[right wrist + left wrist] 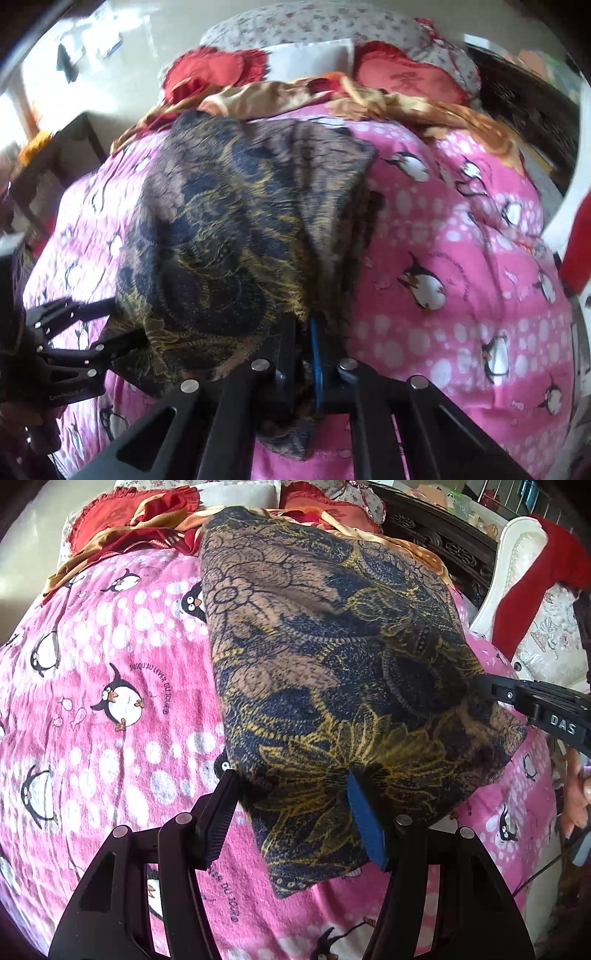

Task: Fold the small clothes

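A dark blue, gold and tan patterned garment (pixel 332 657) lies spread on the pink penguin blanket (pixel 110 701). My left gripper (pixel 291 779) stands open over the garment's near edge. Its black finger (pixel 218 819) is at the cloth's left border and its blue pad (pixel 365 827) rests on the cloth. In this view my right gripper (pixel 480 683) comes in from the right, shut on the garment's right edge. The right wrist view shows that right gripper (pixel 304 325) pinching a bunched fold of the garment (pixel 221 221). The left gripper (pixel 127 319) sits at the cloth's left side there.
Red frilled pillows (pixel 129 513) and an orange-gold cloth (pixel 258 92) lie at the bed's far end. On the right are a dark carved wooden frame (pixel 443 542) and a white chair (pixel 517 565) with a red garment (pixel 535 583). A hand (pixel 576 782) holds the right gripper.
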